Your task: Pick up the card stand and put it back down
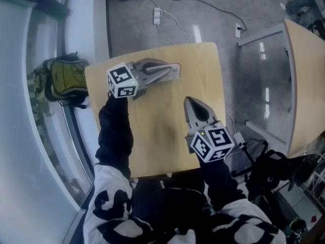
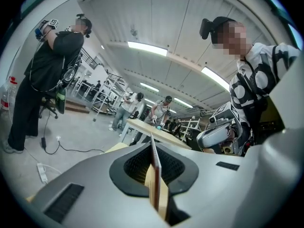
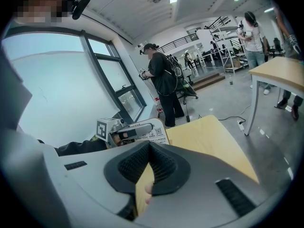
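Observation:
The card stand [image 2: 156, 184] is a thin clear plate that I see edge-on between the left gripper's jaws. From the right gripper view it shows as a white printed card [image 3: 155, 133] beside the left gripper's marker cube. My left gripper [image 1: 175, 71] is shut on the card stand over the far left part of the wooden table [image 1: 167, 136]. I cannot tell whether the stand touches the table. My right gripper [image 1: 190, 101] hovers over the table's right side, pointing away from me. Its jaws [image 3: 149, 144] meet at the tips with nothing between them.
A green and yellow backpack [image 1: 63, 78] lies on the floor left of the table, by the window wall. A black bag [image 1: 274, 172] sits at the right. A second table [image 1: 304, 75] stands further right. A power strip [image 1: 157, 15] and cables lie on the floor beyond, and several people stand around.

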Demonstrator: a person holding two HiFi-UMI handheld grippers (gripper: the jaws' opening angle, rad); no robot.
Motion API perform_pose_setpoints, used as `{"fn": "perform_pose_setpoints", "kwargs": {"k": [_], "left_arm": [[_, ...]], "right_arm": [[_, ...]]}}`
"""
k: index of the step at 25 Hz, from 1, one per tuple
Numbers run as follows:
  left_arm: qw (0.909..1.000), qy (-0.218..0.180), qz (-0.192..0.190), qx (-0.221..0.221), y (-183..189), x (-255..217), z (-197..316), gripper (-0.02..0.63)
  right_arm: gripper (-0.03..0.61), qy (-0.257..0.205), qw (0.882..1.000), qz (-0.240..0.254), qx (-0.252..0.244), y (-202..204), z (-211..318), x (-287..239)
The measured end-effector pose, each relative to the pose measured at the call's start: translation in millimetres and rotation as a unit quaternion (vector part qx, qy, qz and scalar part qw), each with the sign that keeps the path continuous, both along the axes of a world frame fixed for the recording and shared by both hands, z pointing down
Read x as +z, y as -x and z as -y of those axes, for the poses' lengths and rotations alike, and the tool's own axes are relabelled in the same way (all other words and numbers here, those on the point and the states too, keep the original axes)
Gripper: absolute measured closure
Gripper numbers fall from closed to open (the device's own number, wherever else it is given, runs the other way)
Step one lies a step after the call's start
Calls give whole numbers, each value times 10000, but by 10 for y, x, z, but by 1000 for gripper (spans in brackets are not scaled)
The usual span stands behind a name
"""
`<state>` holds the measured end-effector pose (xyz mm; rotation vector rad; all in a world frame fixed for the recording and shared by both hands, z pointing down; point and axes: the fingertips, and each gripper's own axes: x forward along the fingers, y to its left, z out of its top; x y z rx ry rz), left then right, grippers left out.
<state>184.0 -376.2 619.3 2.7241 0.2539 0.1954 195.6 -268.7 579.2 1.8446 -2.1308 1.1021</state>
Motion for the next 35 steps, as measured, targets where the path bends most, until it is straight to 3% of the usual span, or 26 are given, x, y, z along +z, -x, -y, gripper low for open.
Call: {"fn": "perform_pose_setpoints", "kwargs": {"k": [7, 10, 14, 22, 26, 35], "left_arm": [[9963, -615, 554, 212, -11, -414, -229, 594], [9946, -828, 631, -53, -15, -660, -210, 594], [9908, -722, 824, -796, 96, -928, -225, 594], [9659, -1269, 1048, -1999, 494, -1490, -286, 594], [9487, -1491, 1061, -2578, 764, -1767, -427, 594], [9112, -1880, 731, -3593, 1091, -2290, -904, 594]], "right_arm": [[558, -257, 9996, 63, 58, 130, -88, -273], [558, -470, 9988, 39, 93, 139, -87, -444], [558, -613, 9981, -16, 96, 182, -236, -669], [558, -988, 9946, -264, 159, 278, -446, -1012], [558, -1199, 9909, -575, 227, 326, -538, -1206], [560, -1876, 9722, -1338, 421, 366, -683, -1670]]}}
